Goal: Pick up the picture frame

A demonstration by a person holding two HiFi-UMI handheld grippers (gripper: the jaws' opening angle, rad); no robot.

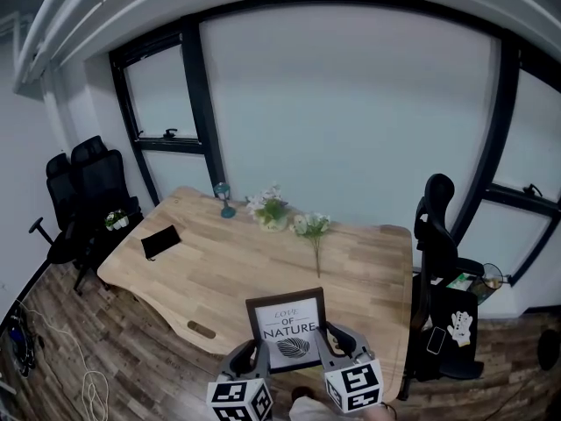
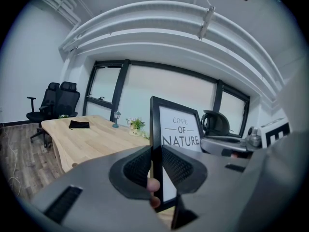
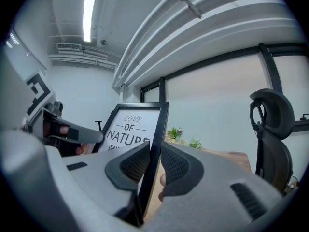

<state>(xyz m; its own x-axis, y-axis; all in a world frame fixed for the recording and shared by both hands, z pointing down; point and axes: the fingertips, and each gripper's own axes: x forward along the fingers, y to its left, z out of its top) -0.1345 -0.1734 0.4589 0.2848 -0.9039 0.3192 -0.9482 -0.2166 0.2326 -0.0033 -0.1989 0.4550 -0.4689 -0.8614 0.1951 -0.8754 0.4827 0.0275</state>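
The left tool (image 2: 155,166) is clenched on the left edge of the picture frame (image 1: 287,327), with the black border pinched between its two ribbed pads. The right tool (image 3: 153,164) grasps the opposite, right edge of the same frame in the same way. The frame stands upright between the two tools, held in the air over the near edge of the counter (image 1: 219,279), and its white print with the words "LOVE OF NATURE" faces the person.

Further out on the wooden counter lies a single flower stem (image 1: 313,229), and behind it stands a small bunch of flowers (image 1: 270,210). A little blue lamp (image 1: 224,199) stands just beside the bunch, on its left. A black pouch (image 1: 161,240) lies near the left end. Black office chairs (image 1: 95,191) stand at both ends of the counter, before the large windows.
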